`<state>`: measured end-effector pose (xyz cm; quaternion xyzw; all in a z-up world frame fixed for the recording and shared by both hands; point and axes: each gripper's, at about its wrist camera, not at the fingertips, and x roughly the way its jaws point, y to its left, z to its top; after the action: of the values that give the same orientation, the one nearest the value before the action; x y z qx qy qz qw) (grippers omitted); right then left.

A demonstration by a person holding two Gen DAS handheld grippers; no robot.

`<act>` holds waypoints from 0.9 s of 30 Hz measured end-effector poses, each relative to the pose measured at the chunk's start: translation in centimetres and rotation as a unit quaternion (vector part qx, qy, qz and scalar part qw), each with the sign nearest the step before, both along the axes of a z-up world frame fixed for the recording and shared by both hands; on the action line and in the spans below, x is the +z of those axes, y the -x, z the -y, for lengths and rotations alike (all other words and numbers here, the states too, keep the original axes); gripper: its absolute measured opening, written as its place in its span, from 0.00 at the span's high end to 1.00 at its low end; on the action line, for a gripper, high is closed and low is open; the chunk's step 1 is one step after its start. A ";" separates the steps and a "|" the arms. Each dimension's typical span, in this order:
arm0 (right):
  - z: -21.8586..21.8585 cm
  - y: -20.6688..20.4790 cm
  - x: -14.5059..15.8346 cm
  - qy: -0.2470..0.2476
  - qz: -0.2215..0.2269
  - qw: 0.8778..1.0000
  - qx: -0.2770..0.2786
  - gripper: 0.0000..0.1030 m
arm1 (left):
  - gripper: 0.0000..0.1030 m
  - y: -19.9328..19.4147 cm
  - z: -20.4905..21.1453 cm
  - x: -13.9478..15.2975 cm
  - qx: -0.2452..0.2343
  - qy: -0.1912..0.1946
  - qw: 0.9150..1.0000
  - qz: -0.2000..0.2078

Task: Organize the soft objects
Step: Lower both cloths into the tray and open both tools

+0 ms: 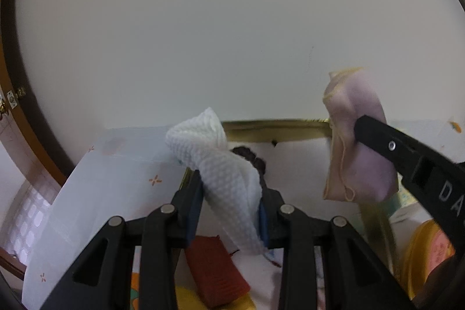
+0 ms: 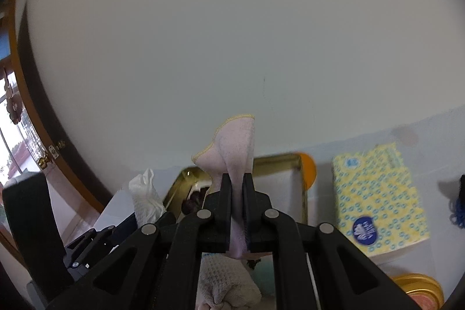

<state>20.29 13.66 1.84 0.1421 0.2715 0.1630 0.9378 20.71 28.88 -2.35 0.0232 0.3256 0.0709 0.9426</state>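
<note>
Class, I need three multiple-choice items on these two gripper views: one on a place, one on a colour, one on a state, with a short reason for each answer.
1. Where does the yellow patterned tissue pack lie?
A. inside the gold-rimmed tray
B. outside the gold-rimmed tray, on its right in the right wrist view
C. between the left gripper's fingers

2. What colour is the stitched edge of the pale pink cloth?
A. yellow
B. blue
C. black

3. What is the state of the left gripper?
A. open and empty
B. shut on the white waffle-textured cloth
C. shut on a red pouch

Answers: 1 B, the pack rests on the table beyond the tray's right rim. 2 A, a yellow seam runs along the cloth's top edge. 3 B, the white cloth is pinched between its fingers and sticks out above them.
</note>
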 end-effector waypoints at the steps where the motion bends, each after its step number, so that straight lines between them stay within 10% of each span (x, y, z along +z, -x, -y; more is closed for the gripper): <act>1: 0.0 -0.2 -0.3 -0.005 -0.009 1.000 0.004 0.92 | 0.69 -0.1 -0.2 -0.2 0.003 0.001 1.000 -0.005; 10: -1.0 -1.3 -1.7 -0.023 -0.049 0.997 0.051 0.88 | 0.59 -0.8 -0.9 -0.6 0.015 0.012 0.999 -0.026; 15: -0.6 -0.8 -1.6 -0.036 -0.033 0.998 0.049 0.33 | 0.04 0.0 -0.9 0.1 0.035 0.001 0.999 -0.008; 27: 1.9 1.2 -1.5 -0.074 0.009 0.997 0.013 0.29 | 0.01 0.8 -1.2 0.1 0.051 -0.008 0.998 0.024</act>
<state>19.09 11.76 0.39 0.2058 0.2520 0.1965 0.9249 19.86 30.04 -2.29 0.0123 0.3030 0.1217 0.9451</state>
